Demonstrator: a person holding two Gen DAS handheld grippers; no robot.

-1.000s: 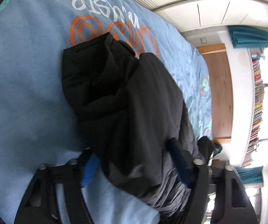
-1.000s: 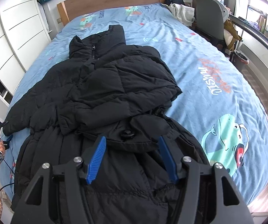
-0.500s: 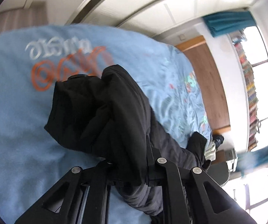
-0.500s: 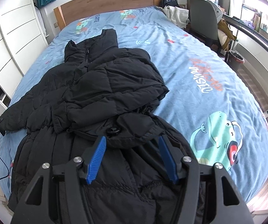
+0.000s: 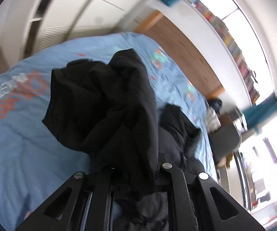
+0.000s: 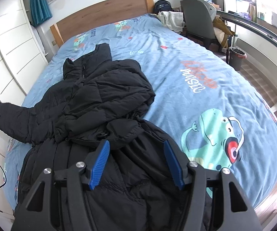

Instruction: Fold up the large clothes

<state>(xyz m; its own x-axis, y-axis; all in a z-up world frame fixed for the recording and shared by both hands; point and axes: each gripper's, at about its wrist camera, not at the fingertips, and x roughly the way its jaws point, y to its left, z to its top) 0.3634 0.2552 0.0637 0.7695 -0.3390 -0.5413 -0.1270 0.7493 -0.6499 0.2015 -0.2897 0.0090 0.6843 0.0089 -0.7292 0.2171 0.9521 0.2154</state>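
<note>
Closest to the left wrist camera, the left gripper [image 5: 136, 175] was clamped on the left sleeve [image 5: 107, 104] of the black puffer coat [image 6: 103, 104], with its jaws pressed together and the cloth bunched up between them. One second before, those jaws were wide apart around the sleeve, and half a second before they had just closed, so the grab was new. The sleeve now hung up in the air above the blue bedspread [image 5: 22, 134], and the blurry room behind it showed the hand was swinging fast. In the right wrist view, the right gripper [image 6: 136, 159] hovered low over the coat's skirt with its blue pads [image 6: 99, 159] apart, holding nothing, about where it had been before. Past it, the coat lay flat on the bedspread [image 6: 196, 61], with its right sleeve [image 6: 107, 105] already folded across the chest and its collar [image 6: 96, 57] pointing at the wooden headboard [image 6: 103, 17]. Far off on the left edge, the lifted sleeve [image 6: 13, 115] stuck out sideways. I think the second sleeve was about to be folded over the chest too.
</note>
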